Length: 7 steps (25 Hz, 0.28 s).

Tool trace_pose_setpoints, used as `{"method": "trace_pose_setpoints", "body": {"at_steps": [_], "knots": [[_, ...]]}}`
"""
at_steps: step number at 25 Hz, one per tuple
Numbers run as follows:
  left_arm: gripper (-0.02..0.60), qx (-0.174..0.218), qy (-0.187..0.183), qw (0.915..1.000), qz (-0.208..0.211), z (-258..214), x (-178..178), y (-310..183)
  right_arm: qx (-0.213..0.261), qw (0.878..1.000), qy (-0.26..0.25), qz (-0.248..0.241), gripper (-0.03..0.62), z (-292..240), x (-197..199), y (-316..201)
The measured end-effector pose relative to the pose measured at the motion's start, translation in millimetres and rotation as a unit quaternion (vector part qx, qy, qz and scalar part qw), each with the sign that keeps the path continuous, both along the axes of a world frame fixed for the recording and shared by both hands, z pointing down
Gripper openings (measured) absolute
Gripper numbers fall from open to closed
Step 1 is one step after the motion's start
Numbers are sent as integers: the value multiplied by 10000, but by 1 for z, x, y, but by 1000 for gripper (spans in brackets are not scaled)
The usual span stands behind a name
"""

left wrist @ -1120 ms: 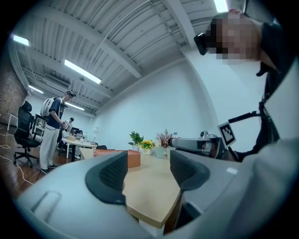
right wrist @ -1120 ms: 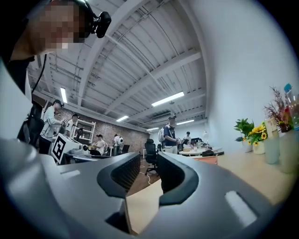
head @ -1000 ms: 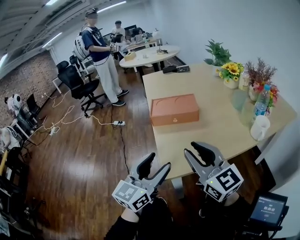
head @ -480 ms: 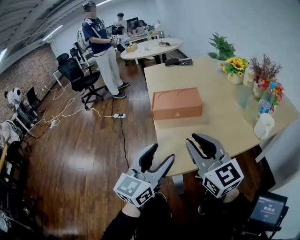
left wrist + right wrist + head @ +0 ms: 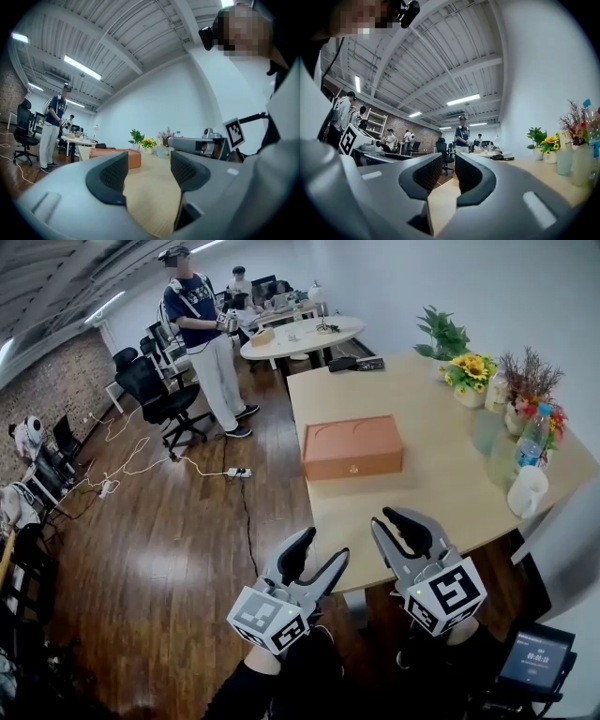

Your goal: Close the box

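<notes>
The orange box [image 5: 352, 447] lies on the light wooden table [image 5: 441, 479] with its lid down flat. Both grippers hover off the table's near edge, well short of the box. My left gripper [image 5: 319, 551] hangs over the floor at the table's near left corner, its jaws apart with nothing between them. In the left gripper view [image 5: 149, 164] the box [image 5: 134, 158] shows low and far behind the left finger. My right gripper [image 5: 401, 524] is at the table's front edge. Its jaws [image 5: 448, 171] stand a narrow gap apart and hold nothing.
A green plant [image 5: 443, 334], sunflowers [image 5: 472, 371], a water bottle [image 5: 527, 444] and a white mug [image 5: 525, 491] line the table's right side. Dark items [image 5: 356, 363] lie at its far corner. A person [image 5: 202, 334] stands by an office chair [image 5: 155, 390] and a round table [image 5: 300, 337].
The head view has shifted slightly, and both grippers sit a touch further right in it. The right jaws have narrowed a little. The box has not moved.
</notes>
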<state>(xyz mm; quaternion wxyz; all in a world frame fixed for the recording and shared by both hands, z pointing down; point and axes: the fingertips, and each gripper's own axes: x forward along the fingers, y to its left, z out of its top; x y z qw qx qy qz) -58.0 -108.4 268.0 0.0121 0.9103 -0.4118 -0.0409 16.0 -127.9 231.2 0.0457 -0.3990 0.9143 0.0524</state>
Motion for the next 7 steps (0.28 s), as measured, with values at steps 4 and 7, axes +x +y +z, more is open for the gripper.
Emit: {"method": "trace_pose_setpoints", "body": {"at_steps": [4, 7], "knots": [[268, -8, 11, 10000, -2, 1, 0, -1, 8, 10000, 28, 3, 83, 2, 0, -1], [268, -10, 25, 10000, -9, -1, -2, 1, 11, 10000, 59, 2, 83, 2, -2, 2]]}}
